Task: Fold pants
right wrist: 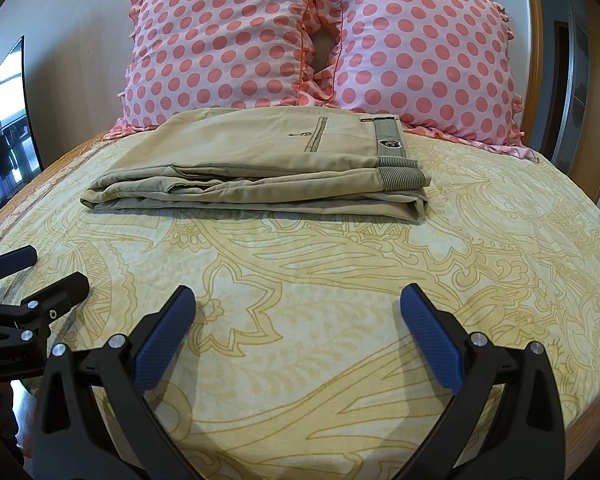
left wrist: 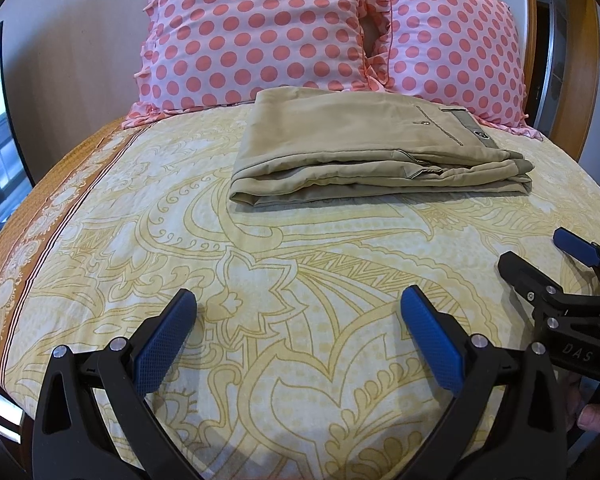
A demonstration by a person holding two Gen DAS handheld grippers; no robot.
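Observation:
Khaki pants (left wrist: 376, 148) lie folded in a flat stack on the bed, just in front of the pillows, waistband to the right; they also show in the right wrist view (right wrist: 260, 164). My left gripper (left wrist: 298, 304) is open and empty, over the bedsheet well short of the pants. My right gripper (right wrist: 298, 302) is open and empty too, also short of the pants. Each gripper shows at the edge of the other's view: the right one (left wrist: 540, 254) at the right, the left one (right wrist: 58, 270) at the left.
The bed has a yellow patterned sheet (left wrist: 260, 280) with an orange border (left wrist: 40, 220) at the left. Two pink polka-dot pillows (right wrist: 220, 40) (right wrist: 424, 56) stand against the headboard. A wooden frame (right wrist: 592, 120) is at the right, a dark screen (right wrist: 8, 120) at the left.

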